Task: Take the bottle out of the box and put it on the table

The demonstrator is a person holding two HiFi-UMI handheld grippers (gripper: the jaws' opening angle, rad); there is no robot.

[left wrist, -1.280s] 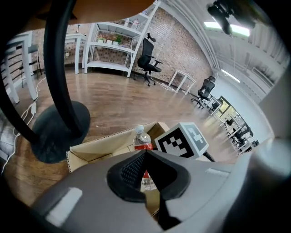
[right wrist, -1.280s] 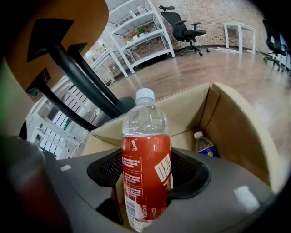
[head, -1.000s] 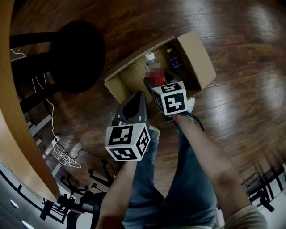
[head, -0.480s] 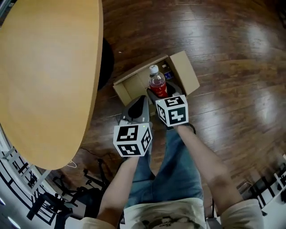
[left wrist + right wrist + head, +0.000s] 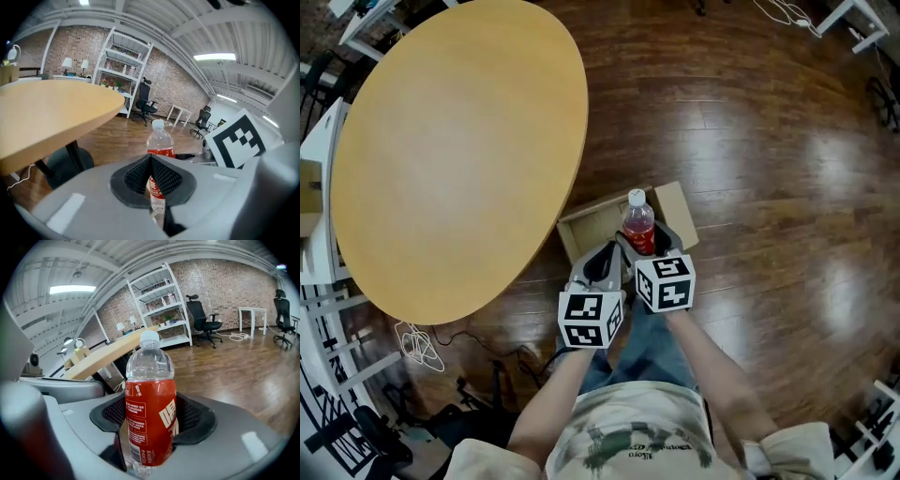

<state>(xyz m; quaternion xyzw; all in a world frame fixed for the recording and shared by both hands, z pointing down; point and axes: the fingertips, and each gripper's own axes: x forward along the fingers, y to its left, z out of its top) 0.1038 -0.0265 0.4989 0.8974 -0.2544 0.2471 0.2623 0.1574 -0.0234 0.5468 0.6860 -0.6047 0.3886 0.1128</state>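
Note:
A clear bottle (image 5: 638, 225) with a red label and white cap stands upright in my right gripper (image 5: 642, 246), whose jaws are shut on its labelled body. In the right gripper view the bottle (image 5: 150, 413) fills the gap between the dark pads of the right gripper (image 5: 150, 430). It hangs in the air above the open cardboard box (image 5: 677, 203) on the floor. My left gripper (image 5: 602, 261) sits just left of it, shut and empty. In the left gripper view the pads of the left gripper (image 5: 150, 161) meet, with the bottle (image 5: 161, 143) beyond them.
A large round wooden table (image 5: 459, 150) spreads to the left, its edge close to the box; it also shows as the table (image 5: 51, 110) in the left gripper view. Dark wooden floor (image 5: 769, 187) lies all around. Cables (image 5: 417, 342) lie on the floor at lower left.
Both grippers have risen, the right one lifting the bottle up out of the box. The box now looks smaller below, and the round table has come fully into view.

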